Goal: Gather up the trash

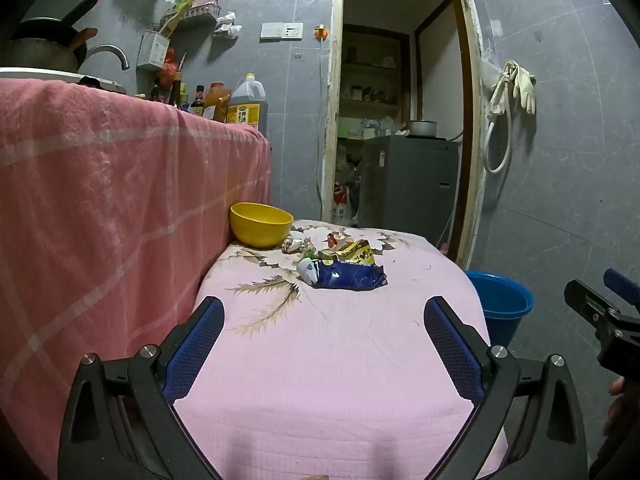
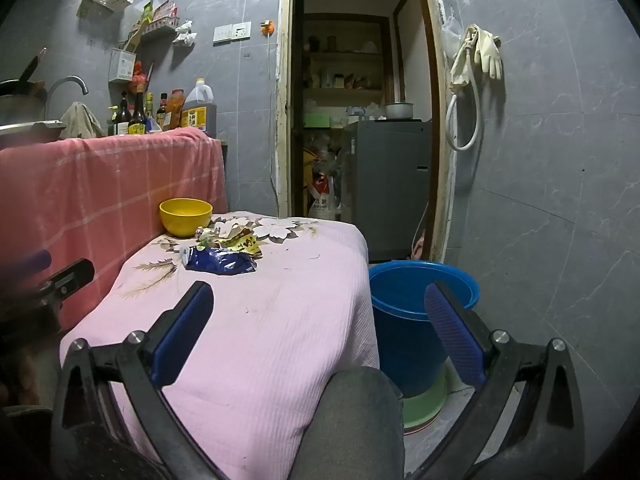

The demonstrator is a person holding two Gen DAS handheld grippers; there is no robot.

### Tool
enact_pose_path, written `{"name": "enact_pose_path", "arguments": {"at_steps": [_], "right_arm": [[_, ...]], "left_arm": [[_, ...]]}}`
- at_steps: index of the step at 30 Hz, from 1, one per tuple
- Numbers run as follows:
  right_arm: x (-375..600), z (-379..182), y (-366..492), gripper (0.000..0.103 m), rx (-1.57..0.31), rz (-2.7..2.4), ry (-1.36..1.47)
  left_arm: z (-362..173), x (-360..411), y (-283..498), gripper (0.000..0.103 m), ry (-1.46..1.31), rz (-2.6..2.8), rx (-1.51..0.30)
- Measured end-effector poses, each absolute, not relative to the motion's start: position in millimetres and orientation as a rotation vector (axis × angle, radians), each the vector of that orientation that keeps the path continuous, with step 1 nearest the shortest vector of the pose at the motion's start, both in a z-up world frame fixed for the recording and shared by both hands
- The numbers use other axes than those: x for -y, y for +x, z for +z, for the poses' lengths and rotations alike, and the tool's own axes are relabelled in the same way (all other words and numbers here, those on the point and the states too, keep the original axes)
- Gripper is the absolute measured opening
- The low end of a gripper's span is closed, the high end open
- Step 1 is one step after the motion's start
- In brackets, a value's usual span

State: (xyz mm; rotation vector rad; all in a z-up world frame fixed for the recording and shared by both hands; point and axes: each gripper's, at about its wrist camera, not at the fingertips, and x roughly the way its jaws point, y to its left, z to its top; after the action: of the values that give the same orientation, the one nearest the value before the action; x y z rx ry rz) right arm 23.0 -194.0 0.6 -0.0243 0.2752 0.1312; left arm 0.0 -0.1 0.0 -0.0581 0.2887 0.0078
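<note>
A small pile of trash lies on the pink flowered tablecloth point(image 1: 320, 360): a dark blue snack bag point(image 1: 350, 276) point(image 2: 222, 261), a yellow wrapper point(image 1: 358, 255) point(image 2: 242, 245) and crumpled scraps point(image 1: 296, 245) behind it. My left gripper point(image 1: 324, 316) hovers open above the near part of the table, well short of the pile. Off the table's right side, my right gripper point(image 2: 318, 306) is open too, with nothing between its fingers. A blue bucket point(image 2: 416, 312) point(image 1: 502, 304) stands on the floor right of the table.
A yellow bowl point(image 1: 261, 224) point(image 2: 185, 216) sits beside the pile against the pink-draped counter point(image 1: 100, 208), which carries bottles and a sink. A doorway point(image 2: 360, 120) opens behind. A knee in grey trousers point(image 2: 352, 420) is below the right gripper. A green basin point(image 2: 424, 408) lies under the bucket.
</note>
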Motion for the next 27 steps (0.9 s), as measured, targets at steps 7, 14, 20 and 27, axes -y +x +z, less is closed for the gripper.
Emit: {"name": "enact_pose_path", "arguments": {"at_steps": [7, 14, 20, 27], "right_arm": [[193.9, 0.7, 22.4, 0.103, -0.276, 0.132, -0.025], [193.9, 0.7, 22.2, 0.103, -0.274, 0.132, -0.023], [193.6, 0.8, 22.4, 0.103, -0.274, 0.132, -0.022], [193.2, 0.8, 22.5, 0.103, -0.273, 0.133, -0.021]], "left_arm": [[0.0, 0.0, -0.1, 0.098, -0.061, 0.008, -0.289], [-0.1, -0.1, 0.0, 0.098, -0.062, 0.008, -0.290], [0.1, 0.1, -0.2, 0.098, -0.061, 0.008, -0.290], [0.1, 0.1, -0.4, 0.098, -0.060, 0.008, -0.290]]}}
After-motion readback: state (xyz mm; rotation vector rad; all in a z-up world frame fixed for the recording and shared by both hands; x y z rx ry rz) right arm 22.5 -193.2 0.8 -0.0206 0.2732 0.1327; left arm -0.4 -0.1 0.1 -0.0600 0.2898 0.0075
